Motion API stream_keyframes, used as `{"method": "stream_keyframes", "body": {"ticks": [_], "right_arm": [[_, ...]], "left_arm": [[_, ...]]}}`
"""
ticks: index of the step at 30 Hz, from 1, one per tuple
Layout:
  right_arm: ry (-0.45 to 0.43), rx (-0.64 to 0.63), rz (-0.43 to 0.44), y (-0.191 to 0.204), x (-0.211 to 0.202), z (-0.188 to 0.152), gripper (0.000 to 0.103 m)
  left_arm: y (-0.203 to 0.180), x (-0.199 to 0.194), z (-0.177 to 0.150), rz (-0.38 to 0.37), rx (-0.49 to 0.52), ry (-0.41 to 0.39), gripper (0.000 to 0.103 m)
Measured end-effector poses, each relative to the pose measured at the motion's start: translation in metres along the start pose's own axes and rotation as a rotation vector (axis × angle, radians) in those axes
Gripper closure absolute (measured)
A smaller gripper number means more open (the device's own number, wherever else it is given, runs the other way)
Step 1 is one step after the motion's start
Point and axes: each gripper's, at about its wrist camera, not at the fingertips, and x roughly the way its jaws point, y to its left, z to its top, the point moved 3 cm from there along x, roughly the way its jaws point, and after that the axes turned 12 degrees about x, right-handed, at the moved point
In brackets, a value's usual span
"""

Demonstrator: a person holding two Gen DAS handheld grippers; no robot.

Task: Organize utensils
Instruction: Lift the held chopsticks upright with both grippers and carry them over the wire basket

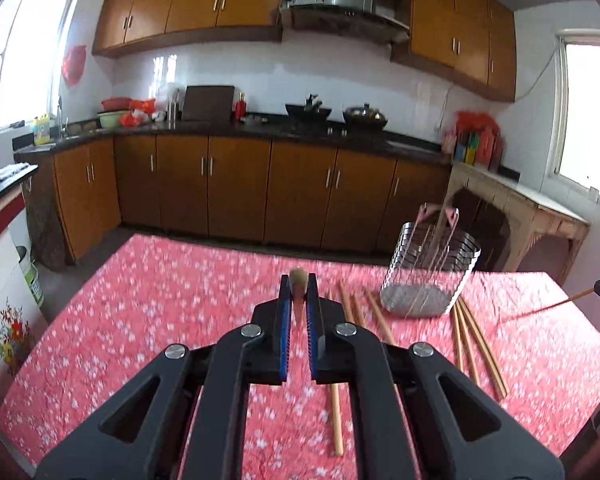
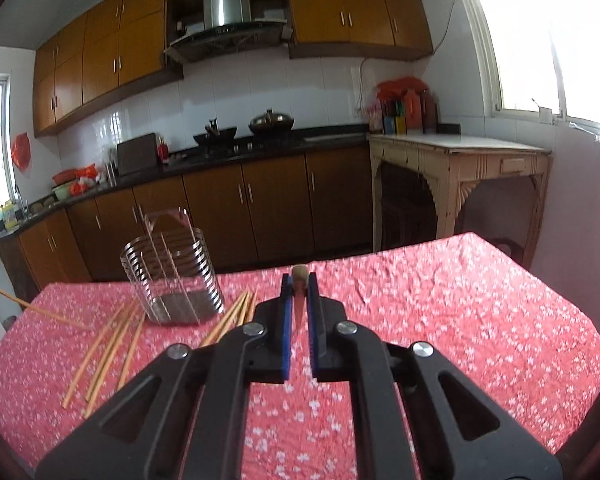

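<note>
Squinting at both views for any brand or lettering, nothing is readable. The yellow bottle (image 1: 41,131) by the sink has a label, but it's just a blur, and the colourful containers (image 1: 478,146) at the far end of the counter are the same story.

On to the chopsticks. The left gripper (image 1: 299,287) is clamped down on a single wooden chopstick (image 1: 299,280): its blunt end pokes up just past the tips of the blue pads (image 1: 286,320), and the stick runs back down between them. Jaws are basically as closed as they go, only the stick keeping them apart. The right gripper (image 2: 299,286) is doing exactly the same thing with its own chopstick (image 2: 299,274), end sticking out at the tips, pads pinched tight on it. In the right view you can also spot the other gripper's chopstick (image 2: 40,311) slanting down toward the table from the left edge.

The rest of the chopsticks are loose on the red floral tablecloth (image 1: 160,320), on both sides of the metal holder (image 1: 432,272). Left view shows one group (image 1: 360,308) just ahead of and right of the jaws, touching or nearly touching the holder's base, and another bunch (image 1: 476,344) on its far side. One more long one (image 1: 336,420) lies under the gripper body. The slatted steel holder stands upright on the cloth, with a few thin sticks already leaning inside it (image 2: 168,256). Both grippers sit well above the table, clear of the holder.
</note>
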Motion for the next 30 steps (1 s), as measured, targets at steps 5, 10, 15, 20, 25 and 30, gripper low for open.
{"method": "stream_keyframes", "body": {"ticks": [5, 10, 15, 20, 25, 30], "right_arm": [[-0.024, -0.001, -0.001, 0.005, 0.006, 0.016, 0.095], [-0.034, -0.015, -0.003, 0.01, 0.014, 0.021, 0.095], [-0.061, -0.023, 0.005, 0.021, 0.022, 0.045, 0.095], [-0.109, -0.009, 0.065, 0.043, 0.019, 0.089, 0.095], [-0.174, 0.035, 0.189, 0.075, 0.01, 0.146, 0.095], [-0.206, 0.047, 0.274, 0.112, 0.026, 0.17, 0.095]], "left_arm": [[0.004, 0.005, 0.014, 0.007, -0.01, -0.011, 0.096], [0.005, 0.011, 0.023, 0.023, -0.01, -0.011, 0.096], [0.009, 0.022, 0.04, 0.065, 0.006, -0.016, 0.096], [0.007, 0.025, 0.084, 0.101, 0.028, -0.057, 0.096], [-0.01, 0.017, 0.141, 0.094, 0.026, -0.147, 0.096], [-0.045, 0.009, 0.19, 0.026, -0.012, -0.258, 0.096]]}}
